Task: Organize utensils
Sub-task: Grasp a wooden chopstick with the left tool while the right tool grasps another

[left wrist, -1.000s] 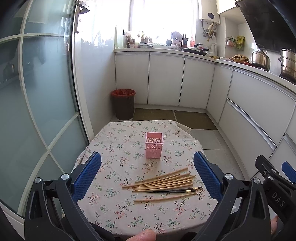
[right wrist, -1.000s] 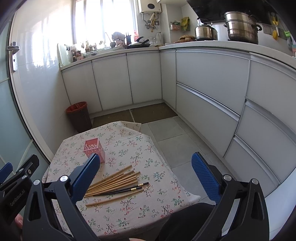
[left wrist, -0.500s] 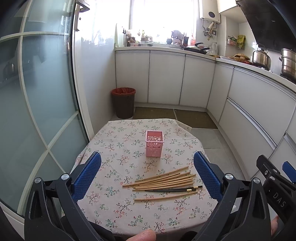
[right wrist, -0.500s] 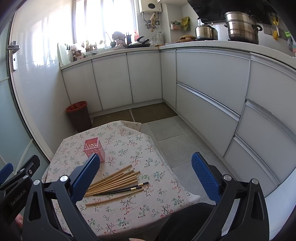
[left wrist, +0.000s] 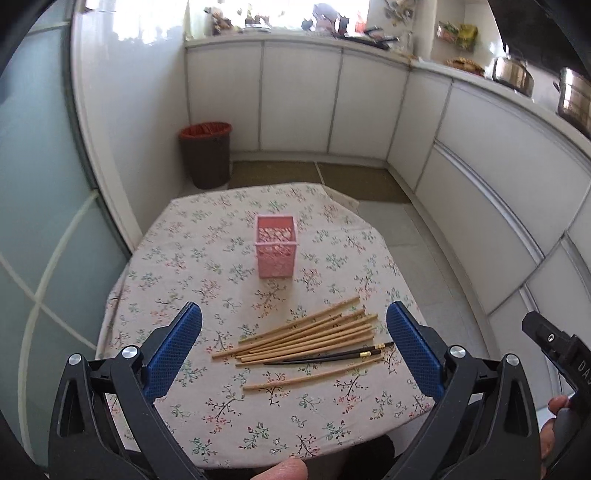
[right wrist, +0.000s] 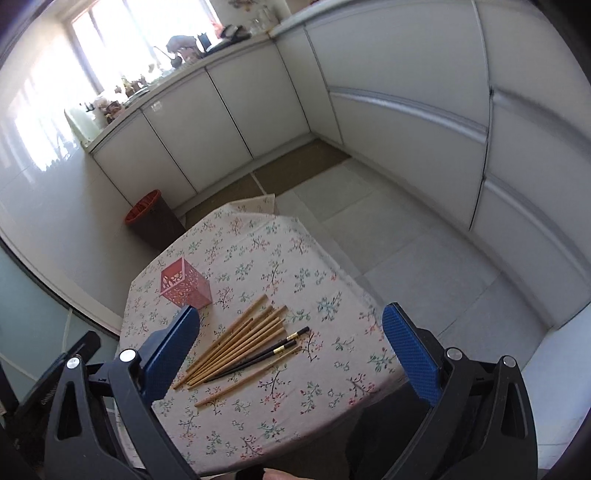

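A brown bin [left wrist: 207,155] stands on the floor beyond the floral-clothed surface [left wrist: 192,258]. Nothing lies between either tongs and the utensils. Left tongs [left wrist: 293,354] and right tongs [right wrist: 290,354] both gape wide, holding nothing. Wooden chopsticks [left wrist: 306,332] (plus one dark pair [left wrist: 332,357]) lie fanned between the fingers; the pink holder [left wrist: 276,251] stands upright beyond them, apart.

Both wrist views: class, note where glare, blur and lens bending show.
Left wrist view: window blown out white, cabinets bowed by the fisheye lens. Right wrist view: window glares, cabinets smeared by blur; chopsticks stay fairly sharp.
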### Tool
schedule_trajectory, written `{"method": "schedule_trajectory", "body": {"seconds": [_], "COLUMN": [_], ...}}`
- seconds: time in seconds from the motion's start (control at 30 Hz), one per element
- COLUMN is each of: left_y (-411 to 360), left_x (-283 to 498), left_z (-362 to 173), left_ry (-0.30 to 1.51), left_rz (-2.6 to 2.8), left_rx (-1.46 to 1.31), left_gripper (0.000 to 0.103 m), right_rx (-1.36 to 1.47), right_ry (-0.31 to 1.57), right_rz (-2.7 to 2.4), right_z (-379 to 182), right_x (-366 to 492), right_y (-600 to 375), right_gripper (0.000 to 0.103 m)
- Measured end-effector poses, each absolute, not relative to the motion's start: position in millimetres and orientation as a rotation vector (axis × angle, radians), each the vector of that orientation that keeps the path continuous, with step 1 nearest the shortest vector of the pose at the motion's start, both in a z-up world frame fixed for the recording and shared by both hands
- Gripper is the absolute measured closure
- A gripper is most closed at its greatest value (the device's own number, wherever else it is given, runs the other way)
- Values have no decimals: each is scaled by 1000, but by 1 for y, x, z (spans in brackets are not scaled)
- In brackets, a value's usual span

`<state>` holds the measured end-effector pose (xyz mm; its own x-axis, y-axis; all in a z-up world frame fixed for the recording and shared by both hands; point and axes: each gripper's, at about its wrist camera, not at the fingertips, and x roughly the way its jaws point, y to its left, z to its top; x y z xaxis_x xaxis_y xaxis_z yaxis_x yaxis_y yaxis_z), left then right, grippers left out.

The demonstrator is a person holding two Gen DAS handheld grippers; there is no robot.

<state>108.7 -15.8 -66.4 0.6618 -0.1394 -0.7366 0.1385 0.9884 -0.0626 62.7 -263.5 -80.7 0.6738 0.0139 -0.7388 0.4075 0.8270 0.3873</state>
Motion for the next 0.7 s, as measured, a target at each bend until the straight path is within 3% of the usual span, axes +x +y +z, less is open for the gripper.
{"method": "schedule_trajectory", "body": {"seconds": [0.2,0.5,0.6,0.7], "left_y": [-61,-125,-132,-134], "left_x": [200,298,320,330], "left_z": [-156,-258,-277,-288], "left_ry": [1151,1375,1440,1493], "left_rz": [-318,-379,-409,-454], "left_rx": [85,323,344,330], "left_gripper": [7,8,22,27], "right_rx": [775,915,943,967], "right_ry": [949,1114,1161,1192], "right_rz": [-151,-128,-137,-134], "right_z": [-156,-235,-251,-263], "right_x": [108,148,154,160], "right_y": [-305,-325,-327,-327], "right_gripper": [7,7,7,7]}}
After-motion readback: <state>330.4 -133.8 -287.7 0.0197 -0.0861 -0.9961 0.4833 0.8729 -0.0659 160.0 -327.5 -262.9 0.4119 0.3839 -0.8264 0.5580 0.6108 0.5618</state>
